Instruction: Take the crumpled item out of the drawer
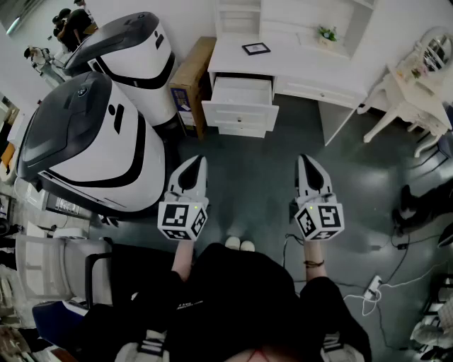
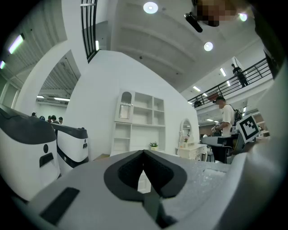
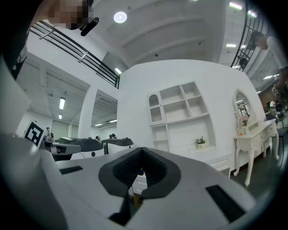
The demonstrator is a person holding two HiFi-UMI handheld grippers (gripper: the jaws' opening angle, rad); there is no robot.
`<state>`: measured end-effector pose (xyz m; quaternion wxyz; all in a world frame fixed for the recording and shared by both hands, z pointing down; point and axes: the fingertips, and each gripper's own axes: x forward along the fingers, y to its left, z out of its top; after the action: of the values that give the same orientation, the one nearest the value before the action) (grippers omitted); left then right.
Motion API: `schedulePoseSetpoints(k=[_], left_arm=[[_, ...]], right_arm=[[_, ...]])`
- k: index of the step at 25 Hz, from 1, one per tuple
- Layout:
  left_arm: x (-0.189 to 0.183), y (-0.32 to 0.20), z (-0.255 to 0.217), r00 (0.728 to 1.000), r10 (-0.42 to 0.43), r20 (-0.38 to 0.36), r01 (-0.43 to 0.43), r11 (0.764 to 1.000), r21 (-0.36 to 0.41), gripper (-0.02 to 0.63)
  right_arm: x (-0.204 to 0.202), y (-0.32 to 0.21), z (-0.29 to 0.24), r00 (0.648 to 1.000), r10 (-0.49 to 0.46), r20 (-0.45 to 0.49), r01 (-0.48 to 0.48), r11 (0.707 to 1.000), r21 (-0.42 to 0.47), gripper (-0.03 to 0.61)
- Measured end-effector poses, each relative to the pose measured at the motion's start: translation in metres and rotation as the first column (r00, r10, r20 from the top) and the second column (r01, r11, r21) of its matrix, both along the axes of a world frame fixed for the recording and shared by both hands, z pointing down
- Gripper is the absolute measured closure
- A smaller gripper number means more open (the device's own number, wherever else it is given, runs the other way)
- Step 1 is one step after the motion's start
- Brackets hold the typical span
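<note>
Fingers (image 2: 122,173) of left gripper (image 1: 201,160) and right gripper (image 1: 302,158) meet, empty, before the open drawer (image 1: 241,107); cubes (image 1: 182,220) bear square markers.

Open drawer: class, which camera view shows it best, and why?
The head view: the open drawer shows clearly from above, pulled out of the white desk. Both gripper views catch only a white sliver of it, mostly hidden.

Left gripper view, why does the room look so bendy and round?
Left gripper view: its wide-angle lens curves the walls, darkens the corners; the ceiling light glares. Right gripper view: same bending. Head view: straighter, with soft shine on the floor.
</note>
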<state>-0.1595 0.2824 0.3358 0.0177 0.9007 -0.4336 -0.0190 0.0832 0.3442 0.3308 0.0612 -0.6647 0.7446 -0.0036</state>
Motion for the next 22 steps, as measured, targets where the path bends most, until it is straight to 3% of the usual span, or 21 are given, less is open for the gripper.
schedulePoseSetpoints(k=[12,22], left_arm=[[0.013,-0.008,0.001,1.000,-0.012,0.018,0.012,1.000,-0.003,0.617],[0.013,-0.018,0.023,0.998,-0.055,0.028,0.056,0.997,-0.050,0.617]], right_arm=[[0.019,-0.011,0.006,1.000,0.008,0.004,-0.008,1.000,-0.017,0.588],[0.019,-0.037,0.020,0.998,-0.064,0.013,0.064,0.997,-0.040,0.588]])
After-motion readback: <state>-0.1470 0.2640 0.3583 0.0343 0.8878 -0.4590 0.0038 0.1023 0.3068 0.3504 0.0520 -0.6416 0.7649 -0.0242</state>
